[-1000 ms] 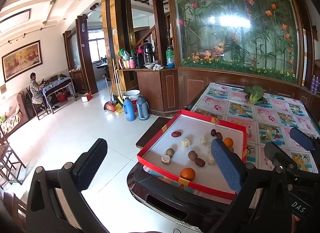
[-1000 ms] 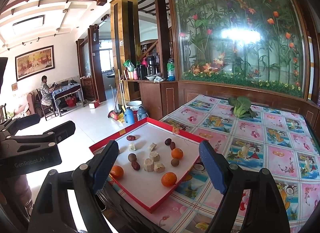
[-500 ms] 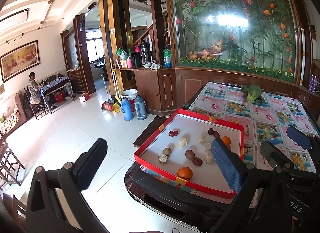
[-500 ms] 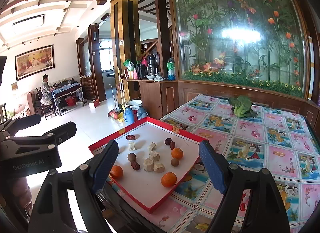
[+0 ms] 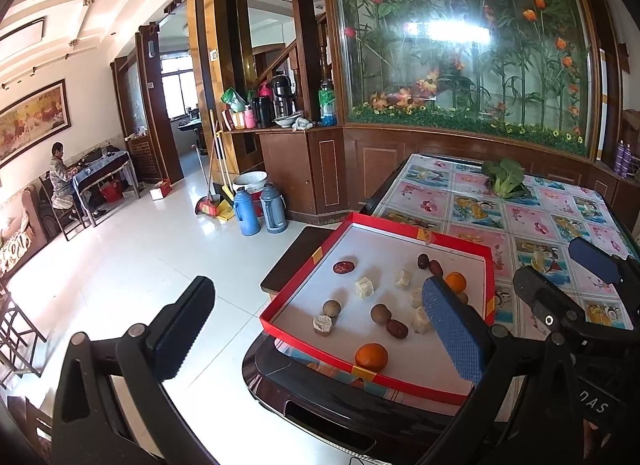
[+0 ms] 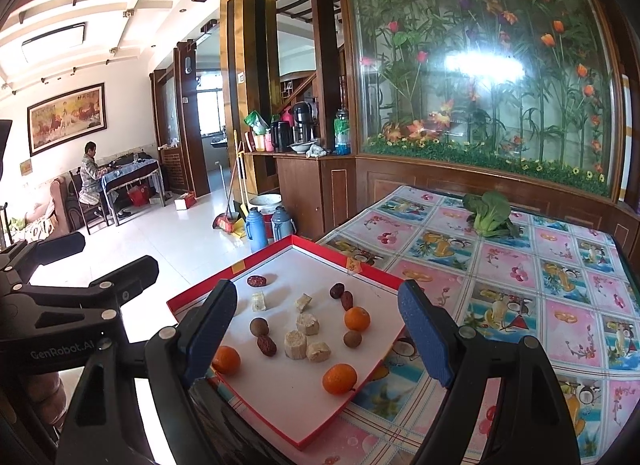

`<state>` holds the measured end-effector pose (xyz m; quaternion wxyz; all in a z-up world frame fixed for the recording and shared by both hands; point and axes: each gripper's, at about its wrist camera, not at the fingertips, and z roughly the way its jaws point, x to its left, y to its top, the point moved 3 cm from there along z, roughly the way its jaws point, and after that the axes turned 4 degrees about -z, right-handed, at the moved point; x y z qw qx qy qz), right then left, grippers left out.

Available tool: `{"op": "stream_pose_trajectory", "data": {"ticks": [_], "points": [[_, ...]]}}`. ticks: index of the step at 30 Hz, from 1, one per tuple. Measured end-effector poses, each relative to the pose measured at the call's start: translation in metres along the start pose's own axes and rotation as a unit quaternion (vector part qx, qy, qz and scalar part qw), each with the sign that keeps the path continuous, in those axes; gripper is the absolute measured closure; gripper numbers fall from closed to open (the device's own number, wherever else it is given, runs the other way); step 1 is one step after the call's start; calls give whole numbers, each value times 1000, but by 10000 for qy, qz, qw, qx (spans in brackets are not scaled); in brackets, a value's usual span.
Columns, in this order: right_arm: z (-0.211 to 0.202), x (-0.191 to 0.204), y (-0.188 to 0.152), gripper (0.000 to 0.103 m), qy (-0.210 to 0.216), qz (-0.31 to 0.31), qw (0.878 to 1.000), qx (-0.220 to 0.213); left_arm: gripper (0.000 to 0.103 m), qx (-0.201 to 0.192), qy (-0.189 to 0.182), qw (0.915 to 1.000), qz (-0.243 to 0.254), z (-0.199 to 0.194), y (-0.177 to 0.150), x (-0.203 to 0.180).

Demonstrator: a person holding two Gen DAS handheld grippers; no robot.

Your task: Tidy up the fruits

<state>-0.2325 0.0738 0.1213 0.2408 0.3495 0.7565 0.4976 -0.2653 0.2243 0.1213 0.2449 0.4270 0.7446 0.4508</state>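
Observation:
A red-rimmed shallow tray (image 6: pixel 304 244) with a white floor lies on the near left corner of the table, also in the left wrist view (image 5: pixel 456 239). It holds three oranges (image 6: pixel 339 378), several brown round fruits (image 6: pixel 259 326), dark red dates (image 6: pixel 266 345) and pale cut chunks (image 6: pixel 295 344). My right gripper (image 6: pixel 316 333) is open and empty, above the tray's near side. My left gripper (image 5: pixel 320 329) is open and empty, left of the tray and partly over the floor.
A green leafy vegetable (image 6: pixel 490 213) lies at the table's far side on the patterned cloth (image 6: pixel 560 305). Two thermos flasks (image 5: pixel 260 211) stand on the floor by a wooden cabinet (image 5: pixel 304 169). The table's dark edge (image 5: pixel 320 397) runs below the tray. A person (image 5: pixel 60 181) sits far left.
Both grippers stay open. The left view has shifted slightly, with the tray sitting a little lower and nearer the right finger. The right view is almost unchanged.

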Motion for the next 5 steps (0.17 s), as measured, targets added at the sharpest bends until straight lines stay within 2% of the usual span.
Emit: {"op": "stream_pose_trajectory", "data": {"ticks": [5], "points": [[15, -3, 0, 20, 67, 69, 9999, 104, 0, 46, 36, 10000, -81, 11, 4, 6]]}}
